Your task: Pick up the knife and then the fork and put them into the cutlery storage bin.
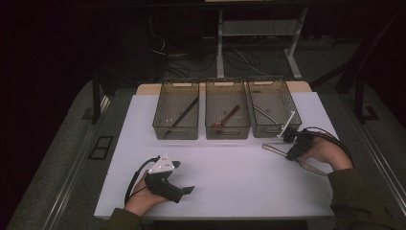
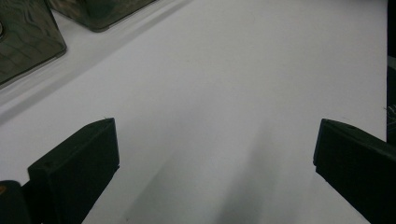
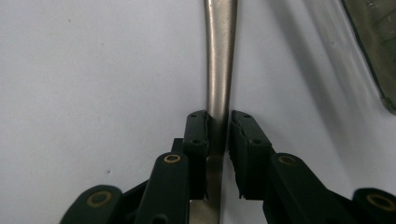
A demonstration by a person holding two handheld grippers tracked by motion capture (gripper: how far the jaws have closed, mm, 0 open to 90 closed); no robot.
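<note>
A metal utensil is seen lying flat on the white table, just in front of the right-hand bin, with the right gripper set astride its handle. The jaws are drawn nearly together on the handle; the left pad appears to touch the metal, while a thin gap seems to remain at the right pad, so a firm grip cannot be confirmed.

The left gripper is held wide open over bare table, with nothing between its jaws.

Risks noted: the handle is smooth, narrow and gripped part-way along its length, so the utensil may be expected to pivot or slip out if it is lifted before the pads are fully seated. The nearby bin wall could be struck by the long end during the lift.
</note>
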